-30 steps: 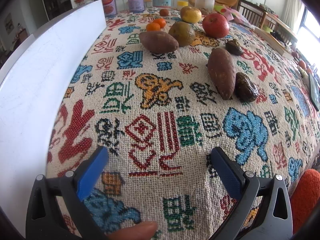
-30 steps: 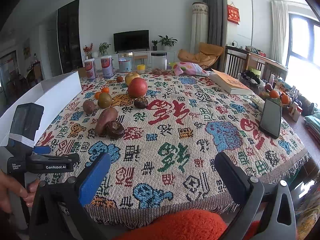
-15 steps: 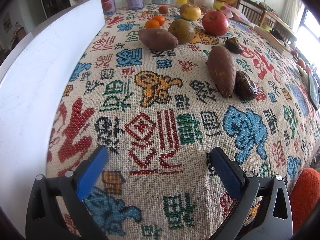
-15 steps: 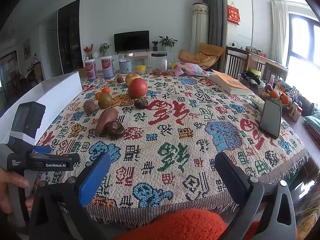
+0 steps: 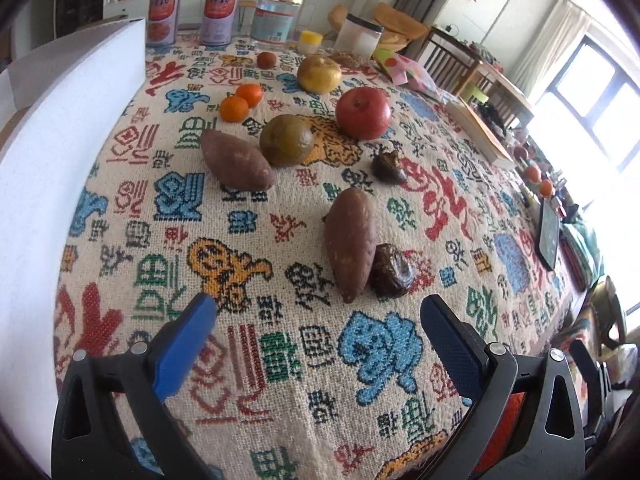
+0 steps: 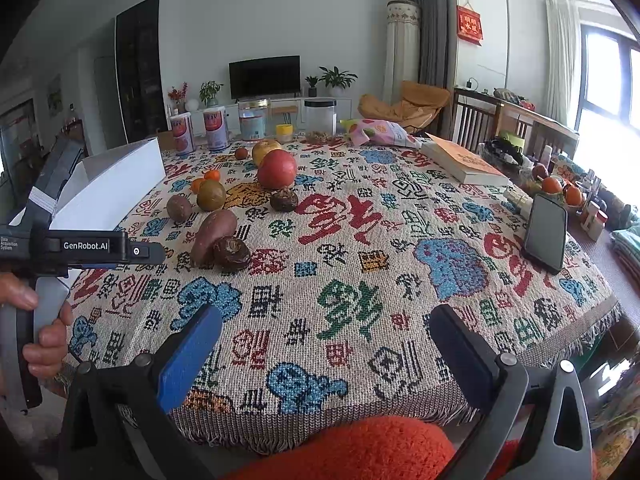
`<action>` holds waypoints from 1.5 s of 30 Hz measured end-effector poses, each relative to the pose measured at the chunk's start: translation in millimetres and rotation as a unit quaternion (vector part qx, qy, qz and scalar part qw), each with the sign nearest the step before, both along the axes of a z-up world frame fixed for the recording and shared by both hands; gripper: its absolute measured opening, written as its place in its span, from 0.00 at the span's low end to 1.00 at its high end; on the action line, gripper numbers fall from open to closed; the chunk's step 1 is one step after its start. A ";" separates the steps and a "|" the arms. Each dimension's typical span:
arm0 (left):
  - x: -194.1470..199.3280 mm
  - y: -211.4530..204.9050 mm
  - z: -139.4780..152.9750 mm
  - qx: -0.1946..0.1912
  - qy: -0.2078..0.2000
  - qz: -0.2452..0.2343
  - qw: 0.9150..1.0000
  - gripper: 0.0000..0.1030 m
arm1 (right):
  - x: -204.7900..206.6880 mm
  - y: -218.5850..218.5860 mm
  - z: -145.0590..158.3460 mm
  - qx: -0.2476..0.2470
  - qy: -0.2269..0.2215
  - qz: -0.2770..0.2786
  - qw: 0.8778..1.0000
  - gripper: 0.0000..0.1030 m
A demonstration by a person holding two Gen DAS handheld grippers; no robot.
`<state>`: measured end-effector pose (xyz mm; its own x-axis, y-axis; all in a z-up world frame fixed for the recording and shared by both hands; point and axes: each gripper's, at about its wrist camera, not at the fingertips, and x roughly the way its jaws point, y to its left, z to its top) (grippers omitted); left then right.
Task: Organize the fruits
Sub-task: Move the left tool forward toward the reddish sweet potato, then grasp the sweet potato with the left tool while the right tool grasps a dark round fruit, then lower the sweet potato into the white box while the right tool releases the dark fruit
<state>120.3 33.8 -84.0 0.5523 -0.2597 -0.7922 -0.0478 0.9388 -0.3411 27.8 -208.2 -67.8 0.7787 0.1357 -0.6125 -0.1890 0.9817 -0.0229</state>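
Overhead, daylight from windows at 3 o'clock falls on a table (image 6: 400, 248) draped in a patterned woven cloth, a television seen at 12 o'clock. Both the left claw (image 5: 316, 324) and right claw (image 6: 324, 336) are held spread wide, grasping nothing. Fruits (image 5: 362, 114) are clustered at 12 o'clock, a sweet potato (image 5: 350, 242) nearest the left claw

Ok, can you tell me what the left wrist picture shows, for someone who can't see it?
The open left hand-held gripper hovers over a patterned tablecloth, aimed at a sweet potato touching a dark wrinkled fruit. Farther back sit a red apple and two small oranges.
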 end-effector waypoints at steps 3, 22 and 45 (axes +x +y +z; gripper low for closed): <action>39.6 -15.3 -0.1 0.001 0.016 -0.021 1.000 0.99 | -0.2 0.0 -0.1 0.000 0.000 0.000 1.000 1.00; -3.8 22.6 -18.4 0.012 0.082 -0.022 0.996 0.40 | 39.7 -4.3 -12.5 0.070 0.122 0.068 0.988 1.00; -115.5 113.2 107.6 -0.168 -0.068 0.030 0.983 0.40 | 122.4 142.9 33.2 0.094 0.166 0.208 0.959 0.41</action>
<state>4.8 147.1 23.6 0.6691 -0.4579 -0.5854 -0.0315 0.7695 -0.6379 150.2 -65.3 -34.6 0.3994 0.5244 -0.7520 -0.5315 0.8008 0.2761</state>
